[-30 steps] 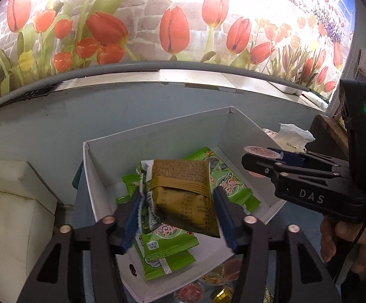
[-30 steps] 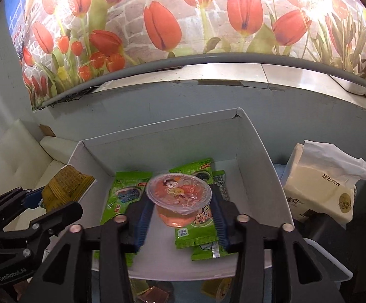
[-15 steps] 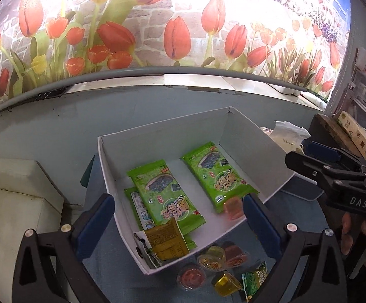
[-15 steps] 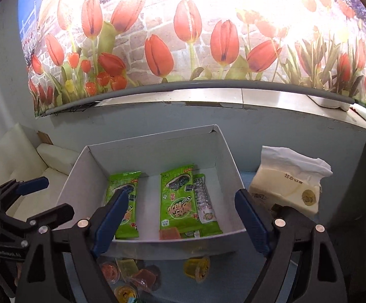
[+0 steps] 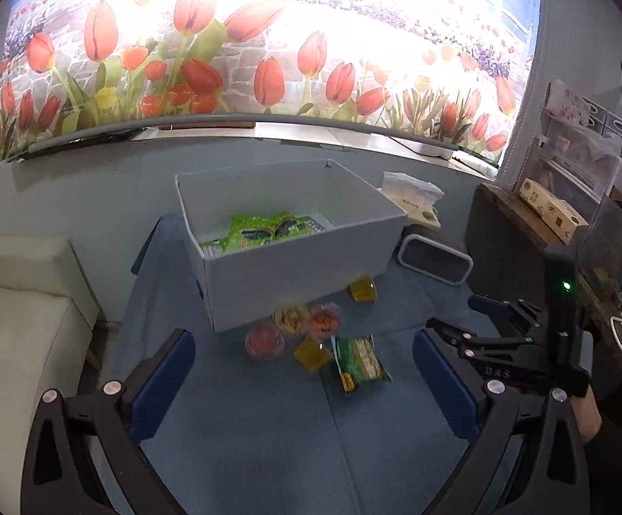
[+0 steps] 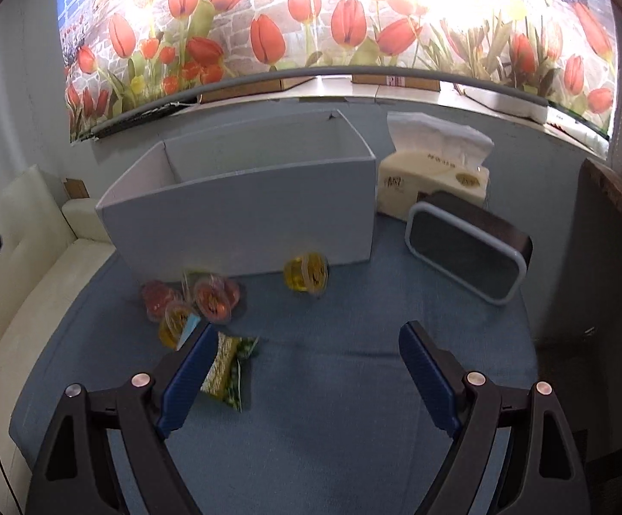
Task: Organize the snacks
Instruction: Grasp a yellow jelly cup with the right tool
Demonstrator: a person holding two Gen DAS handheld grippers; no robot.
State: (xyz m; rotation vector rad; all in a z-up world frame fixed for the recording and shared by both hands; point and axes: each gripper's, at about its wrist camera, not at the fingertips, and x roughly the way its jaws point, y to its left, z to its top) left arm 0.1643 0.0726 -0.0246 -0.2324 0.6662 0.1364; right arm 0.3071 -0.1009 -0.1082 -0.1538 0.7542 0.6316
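Both tongs, left (image 5: pixel 302 380) and right (image 6: pixel 306 373), empty above loose snacks (image 5: pixel 360 358).

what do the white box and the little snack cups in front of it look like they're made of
White box: probably matte cardboard or thin board, with flat panels, crisp folded corners and no shine. Snack cups: likely clear thin plastic, since the yellow and red fillings show through the walls, with printed film lids. Blur leaves the finish uncertain.

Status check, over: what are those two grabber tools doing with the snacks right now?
Left gripper and right gripper open, empty. Green packets in box; jelly cups on table. Nothing blocking.
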